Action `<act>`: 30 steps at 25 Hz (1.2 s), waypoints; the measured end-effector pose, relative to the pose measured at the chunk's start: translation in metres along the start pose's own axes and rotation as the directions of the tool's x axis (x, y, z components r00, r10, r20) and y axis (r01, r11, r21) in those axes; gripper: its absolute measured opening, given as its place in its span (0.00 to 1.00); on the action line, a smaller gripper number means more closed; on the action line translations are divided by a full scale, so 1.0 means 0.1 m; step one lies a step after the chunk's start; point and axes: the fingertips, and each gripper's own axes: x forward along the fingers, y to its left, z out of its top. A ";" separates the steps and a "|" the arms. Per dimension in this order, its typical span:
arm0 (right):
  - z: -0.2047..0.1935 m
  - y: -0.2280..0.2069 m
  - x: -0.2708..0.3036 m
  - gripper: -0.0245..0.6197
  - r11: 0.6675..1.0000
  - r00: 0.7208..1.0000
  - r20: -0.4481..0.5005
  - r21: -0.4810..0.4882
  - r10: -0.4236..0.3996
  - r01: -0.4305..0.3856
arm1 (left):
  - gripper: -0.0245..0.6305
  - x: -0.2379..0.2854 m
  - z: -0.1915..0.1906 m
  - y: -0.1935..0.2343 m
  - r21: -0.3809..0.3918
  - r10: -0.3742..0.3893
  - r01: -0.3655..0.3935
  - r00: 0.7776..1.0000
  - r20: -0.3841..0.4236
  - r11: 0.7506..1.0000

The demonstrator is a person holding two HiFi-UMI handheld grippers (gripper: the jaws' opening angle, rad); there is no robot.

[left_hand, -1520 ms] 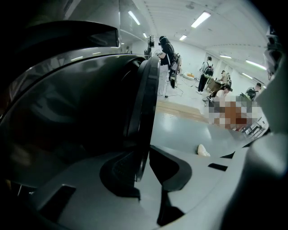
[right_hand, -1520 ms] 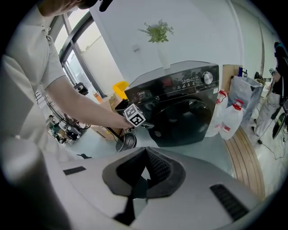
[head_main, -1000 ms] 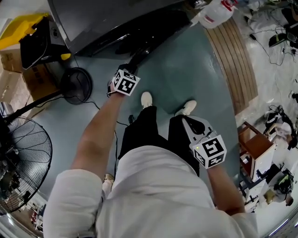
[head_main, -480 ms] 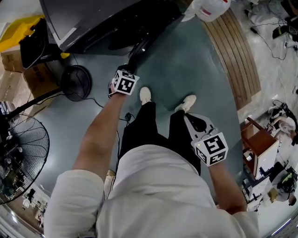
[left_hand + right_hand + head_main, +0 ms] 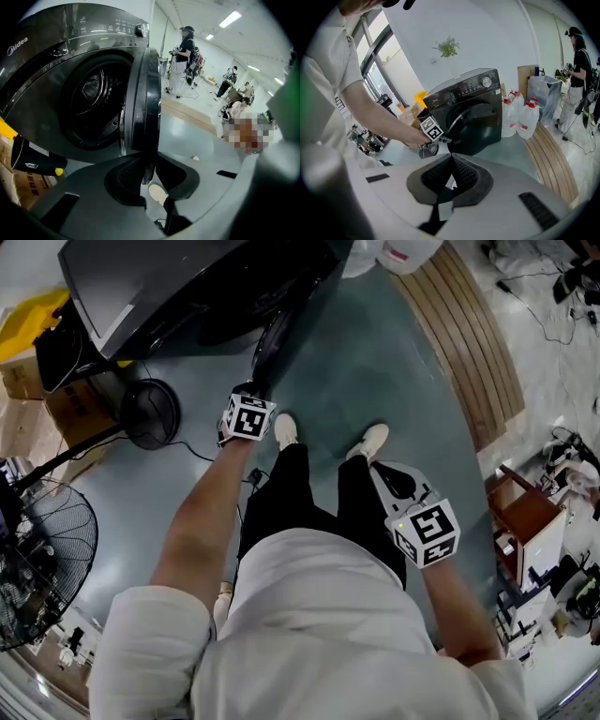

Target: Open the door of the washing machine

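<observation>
The left claw [image 5: 149, 165] clamps the open door's [image 5: 140, 93] rim. Only its view shows the drum [image 5: 93, 89]. The right claw [image 5: 451, 174] hangs closed, empty.

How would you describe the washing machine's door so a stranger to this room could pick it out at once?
Find the dark grey front-loading washing machine against the white wall. Beside its round drum opening stands the door, a thick black-rimmed disc swung out from the front. Unlike anything nearby, its lower rim is clamped in the left gripper.
</observation>
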 end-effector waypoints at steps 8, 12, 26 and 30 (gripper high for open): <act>-0.10 -0.30 -0.15 0.05 1.000 1.000 0.016 0.021 -0.003 0.003 | 0.16 0.09 0.02 -0.43 -0.047 -0.006 0.005 1.000 -0.028 0.999; -0.12 -0.42 -0.27 0.05 1.000 1.000 0.028 0.027 -0.011 0.010 | 0.17 0.12 0.02 -0.66 -0.092 -0.010 0.007 0.999 -0.032 0.996; -0.41 -0.89 -0.68 0.05 0.999 0.999 0.020 0.039 -0.028 0.027 | 0.17 0.32 0.24 -1.47 -0.257 0.011 -0.019 0.999 -0.035 0.966; -0.48 -0.98 -0.77 0.05 0.999 0.999 0.019 0.044 -0.032 0.031 | 0.18 0.40 0.31 -1.65 -0.306 0.014 -0.024 0.999 -0.034 0.952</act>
